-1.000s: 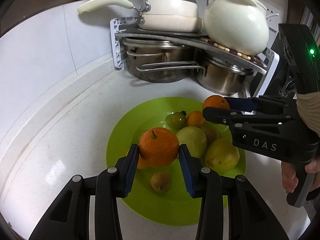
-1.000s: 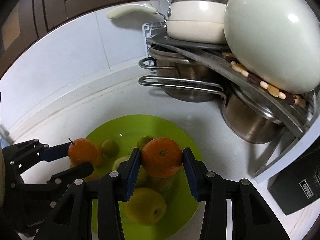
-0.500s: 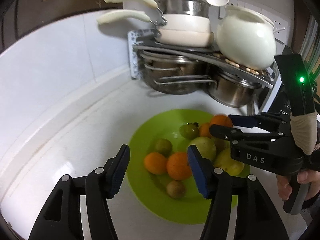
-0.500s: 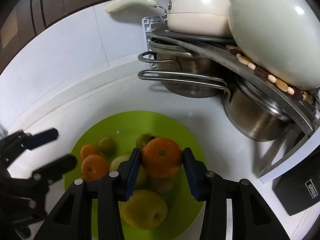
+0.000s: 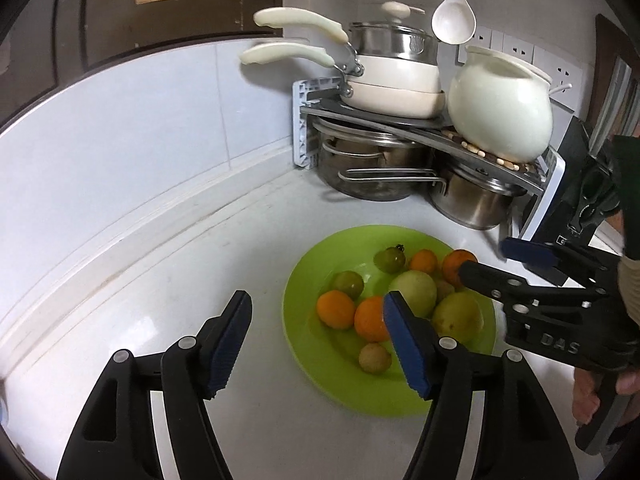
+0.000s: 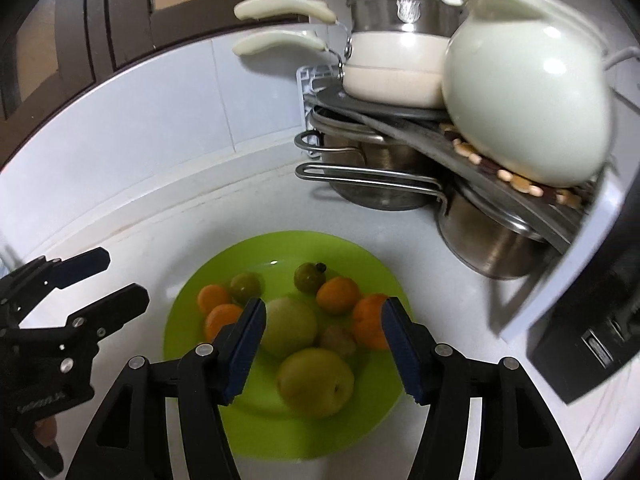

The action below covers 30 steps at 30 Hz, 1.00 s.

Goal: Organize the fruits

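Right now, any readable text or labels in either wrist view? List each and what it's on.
"DAS": embossed on the black body of the right tool, seen from the left wrist view.
Embossed crest on the steel pot atop the rack: too blurred to read.
Lettering on the left tool body, in the right wrist view: dark and blurred, unreadable.
Label on the black box at right: too small to read.
Nothing on the green plate or fruit.

The left gripper (image 5: 318,340) was spread wide and held nothing; the right gripper (image 6: 323,344) was spread wide too, empty, its fingers (image 5: 494,280) pointing across the left's view
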Motion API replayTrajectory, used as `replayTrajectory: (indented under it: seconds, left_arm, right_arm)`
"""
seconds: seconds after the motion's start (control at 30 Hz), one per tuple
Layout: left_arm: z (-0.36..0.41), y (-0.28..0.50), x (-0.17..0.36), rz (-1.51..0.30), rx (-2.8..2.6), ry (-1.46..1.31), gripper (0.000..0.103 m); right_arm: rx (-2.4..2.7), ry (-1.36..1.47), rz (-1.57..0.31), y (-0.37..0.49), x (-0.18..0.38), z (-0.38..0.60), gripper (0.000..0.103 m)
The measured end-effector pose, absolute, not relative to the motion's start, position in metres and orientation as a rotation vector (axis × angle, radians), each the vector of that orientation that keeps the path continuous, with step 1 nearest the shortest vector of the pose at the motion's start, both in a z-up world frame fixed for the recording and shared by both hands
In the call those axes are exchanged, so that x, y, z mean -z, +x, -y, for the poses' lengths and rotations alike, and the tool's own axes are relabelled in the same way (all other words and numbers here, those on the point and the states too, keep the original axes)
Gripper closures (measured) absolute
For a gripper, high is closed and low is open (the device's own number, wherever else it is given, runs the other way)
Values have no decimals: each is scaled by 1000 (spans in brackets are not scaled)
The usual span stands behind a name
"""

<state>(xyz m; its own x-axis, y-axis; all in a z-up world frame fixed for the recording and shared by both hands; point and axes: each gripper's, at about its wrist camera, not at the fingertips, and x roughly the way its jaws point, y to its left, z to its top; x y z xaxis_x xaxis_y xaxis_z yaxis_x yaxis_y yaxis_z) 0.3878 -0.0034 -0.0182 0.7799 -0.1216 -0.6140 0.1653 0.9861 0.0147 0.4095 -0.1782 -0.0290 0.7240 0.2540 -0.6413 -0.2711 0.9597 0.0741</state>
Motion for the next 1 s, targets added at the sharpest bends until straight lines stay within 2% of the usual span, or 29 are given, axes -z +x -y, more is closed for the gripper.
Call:
replayTrajectory:
  seconds: [0.17,0.3,0.57,0.67,1.0]
  left_arm:
    - [-2,360,14,-636,134,63,28]
    - [-4,329,7,-609,134,61,18]
    - [1,262,-4,-528,125,101,7]
    - [0,239,-8,-511,121,88,3]
    - [10,168,-13,-498,104,36,0]
  right_arm:
    - [-266,-25,-667,371,19,177,35]
    - [-243,-7,-634,336,14,178,27]
    - [-201,31,-588,264,8,189,24]
    - [-174,30,-573,240,4,197,20]
    - [-125,1,-539,165,-12,222,14]
